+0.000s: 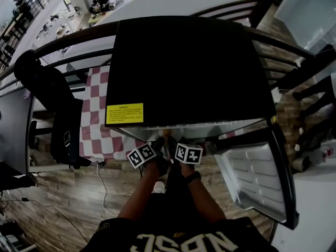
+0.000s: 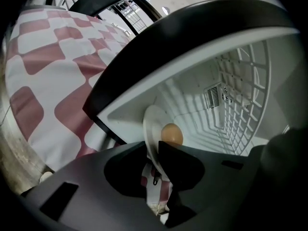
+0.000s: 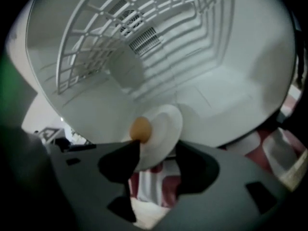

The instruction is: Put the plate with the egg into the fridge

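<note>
Black fridge [image 1: 184,67] stands open in the head view; the left gripper view shows the left tongs [image 2: 152,144] loosely parted around the plate [image 2: 150,124], egg [image 2: 172,134] aboard, on the fridge floor; in the right gripper view the right tongs [image 3: 159,148] are spread wide, likely the release step, with a clean back-out due next.

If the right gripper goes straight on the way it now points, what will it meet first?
The right gripper would meet the plate first: its rim stands between the open jaws, egg on it. Beyond it, probably the fridge wall.
</note>
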The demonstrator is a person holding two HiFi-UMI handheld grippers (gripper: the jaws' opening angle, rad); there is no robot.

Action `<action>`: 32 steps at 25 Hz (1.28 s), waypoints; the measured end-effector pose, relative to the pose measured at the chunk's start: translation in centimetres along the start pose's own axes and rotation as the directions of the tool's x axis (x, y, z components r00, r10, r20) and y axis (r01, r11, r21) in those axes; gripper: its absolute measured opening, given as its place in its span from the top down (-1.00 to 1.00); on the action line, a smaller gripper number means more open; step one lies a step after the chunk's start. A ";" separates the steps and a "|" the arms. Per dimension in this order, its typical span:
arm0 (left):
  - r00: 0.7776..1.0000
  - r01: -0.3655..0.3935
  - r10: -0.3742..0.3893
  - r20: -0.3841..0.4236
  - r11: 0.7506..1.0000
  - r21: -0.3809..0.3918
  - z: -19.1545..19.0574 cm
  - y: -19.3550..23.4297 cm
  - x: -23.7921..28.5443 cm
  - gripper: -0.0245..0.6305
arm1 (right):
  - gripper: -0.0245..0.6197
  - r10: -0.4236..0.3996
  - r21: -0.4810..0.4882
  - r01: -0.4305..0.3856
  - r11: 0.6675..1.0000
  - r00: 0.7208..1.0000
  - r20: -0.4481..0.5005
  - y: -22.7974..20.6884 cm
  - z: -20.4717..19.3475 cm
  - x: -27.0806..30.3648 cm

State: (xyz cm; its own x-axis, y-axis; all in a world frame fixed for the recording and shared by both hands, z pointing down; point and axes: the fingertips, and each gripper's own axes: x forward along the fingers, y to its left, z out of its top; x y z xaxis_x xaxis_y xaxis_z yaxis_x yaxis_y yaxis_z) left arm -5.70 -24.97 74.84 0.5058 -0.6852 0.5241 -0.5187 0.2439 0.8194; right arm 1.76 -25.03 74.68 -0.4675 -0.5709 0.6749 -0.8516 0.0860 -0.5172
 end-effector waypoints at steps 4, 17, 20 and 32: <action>1.000 -0.003 0.005 -0.022 0.997 0.077 -0.2 -0.1 -0.4 0.67 | 0.07 -0.038 -0.109 0.038 0.993 0.999 0.005 -0.2 -0.1 -0.5; 0.989 -0.041 0.108 -0.099 0.850 0.525 -1.8 1.0 -2.7 0.33 | 0.00 -0.043 -0.281 0.082 0.956 0.989 0.143 -1.8 0.1 -4.1; 0.991 -0.055 0.121 -0.059 0.761 0.646 -2.0 1.3 -3.6 0.33 | 0.00 -0.038 -0.352 0.095 0.931 0.985 0.165 -1.4 -0.5 -4.8; 0.998 -0.054 0.049 0.033 0.546 0.836 -3.7 1.3 -3.5 0.58 | 0.41 -0.019 -0.422 0.108 0.900 0.978 0.210 -0.3 -4.2 -3.8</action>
State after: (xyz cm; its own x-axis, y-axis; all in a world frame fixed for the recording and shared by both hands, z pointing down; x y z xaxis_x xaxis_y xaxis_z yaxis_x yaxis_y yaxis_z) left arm -5.58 -19.74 74.90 0.4568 -0.6947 0.5557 -0.8870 -0.4032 0.2250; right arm 2.80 -19.45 74.47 -0.3913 -0.7311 0.5590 -0.9171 0.3602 -0.1710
